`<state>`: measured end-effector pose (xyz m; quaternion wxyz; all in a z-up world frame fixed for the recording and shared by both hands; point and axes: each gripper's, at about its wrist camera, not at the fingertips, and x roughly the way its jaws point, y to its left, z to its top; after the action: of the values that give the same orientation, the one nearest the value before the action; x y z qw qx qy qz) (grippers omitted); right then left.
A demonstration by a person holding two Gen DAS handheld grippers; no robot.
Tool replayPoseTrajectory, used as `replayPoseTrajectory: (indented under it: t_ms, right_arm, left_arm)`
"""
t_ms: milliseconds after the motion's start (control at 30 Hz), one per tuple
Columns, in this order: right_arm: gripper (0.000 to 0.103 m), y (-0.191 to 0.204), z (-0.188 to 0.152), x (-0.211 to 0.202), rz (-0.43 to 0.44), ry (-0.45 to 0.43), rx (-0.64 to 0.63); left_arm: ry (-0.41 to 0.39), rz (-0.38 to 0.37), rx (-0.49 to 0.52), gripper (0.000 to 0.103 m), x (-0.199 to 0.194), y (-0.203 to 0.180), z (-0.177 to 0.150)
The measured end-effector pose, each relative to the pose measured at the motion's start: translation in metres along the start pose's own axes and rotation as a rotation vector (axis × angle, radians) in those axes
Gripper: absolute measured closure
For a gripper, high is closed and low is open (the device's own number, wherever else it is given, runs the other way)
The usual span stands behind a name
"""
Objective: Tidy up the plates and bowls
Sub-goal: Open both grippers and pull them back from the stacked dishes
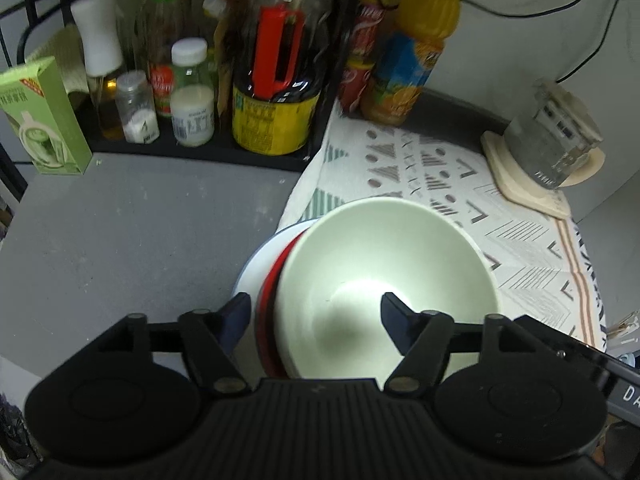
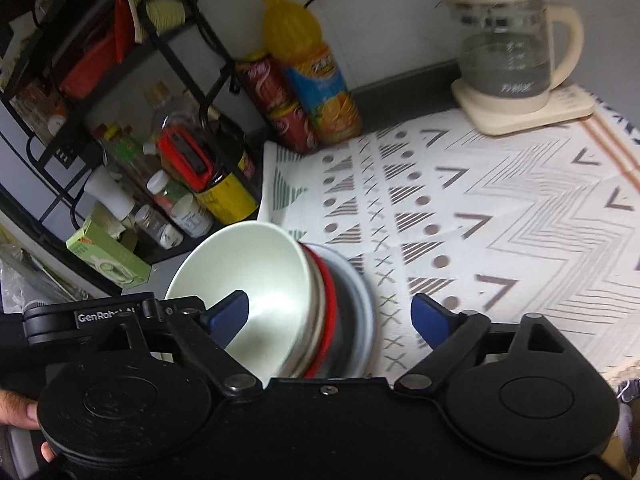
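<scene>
Stack of dishes sits at the edge where the grey counter (image 1: 132, 248) meets the patterned cloth (image 1: 516, 240): pale green bowl (image 1: 384, 276) on top, nested in a red bowl (image 1: 269, 300), w/ a white plate (image 1: 249, 270) at the bottom. From the right wrist view the stack looks tilted and blurred, green bowl (image 2: 248, 280) leaning left, red rim (image 2: 326, 300) and a grey-white plate (image 2: 356, 304) behind it. Left gripper (image 1: 316, 318) is spread wide, fingers astride the stack: left pad (image 1: 236, 318) outside by the plate rim, right pad (image 1: 396, 320) over the green bowl's inside; can't tell if either touches. Right gripper (image 2: 332, 318) also wide, left pad (image 2: 228, 316) over the green bowl's inside, right pad (image 2: 430, 320) over the cloth (image 2: 500, 220), apart from the stack. A hand (image 2: 18, 412) shows at the lower left edge. Around: black rack (image 1: 200, 148) just behind the counter w/ sauce bottles, incl. a dark bottle w/ red handle (image 1: 280, 80), a white-capped jar (image 1: 192, 96) and a small shaker (image 1: 136, 108); green box (image 1: 44, 116) at the rack's left. Orange juice bottle (image 1: 416, 52) and red cans (image 1: 360, 68) stand against the wall near the cloth's back corner. Glass kettle (image 2: 508, 52) on a cream base at the cloth's far right, well apart from the stack. Cloth btwn stack and kettle is open.
</scene>
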<state>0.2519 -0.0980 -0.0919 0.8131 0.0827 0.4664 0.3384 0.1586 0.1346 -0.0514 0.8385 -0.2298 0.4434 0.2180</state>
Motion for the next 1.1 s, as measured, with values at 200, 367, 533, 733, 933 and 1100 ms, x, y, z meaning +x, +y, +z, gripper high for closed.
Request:
replayPoseTrajectory:
  t_ms: [200,367,533,733,933,1100]
  right_arm:
    - [0.009,-0.020,-0.006,-0.039,-0.045,-0.055,0.011]
    - [0.005,-0.027,-0.013,-0.077,-0.083,-0.104,-0.032]
    - [0.003,-0.033,-0.020,-0.109,-0.140,-0.158,-0.057]
    - [0.003,-0.035,-0.029,-0.142,-0.163,-0.242,-0.070]
    - [0.003,-0.024,-0.036,-0.159,-0.186,-0.309,-0.102]
    - [0.002,-0.013,-0.047,-0.165,-0.186,-0.318,-0.061]
  left_arm:
    - [-0.068,0.001,0.038,0.019,-0.024,-0.021,-0.017]
    - [-0.104,0.015,0.046,0.016,-0.045,-0.036,-0.034]
    - [-0.128,0.017,0.030,0.015,-0.069,-0.044,-0.049]
    - [-0.187,-0.006,0.114,0.002,-0.095,-0.053,-0.059]
    - [-0.228,-0.034,0.169,0.000,-0.111,-0.054,-0.062]
    - [-0.237,-0.062,0.202,0.000,-0.121,-0.044,-0.066]
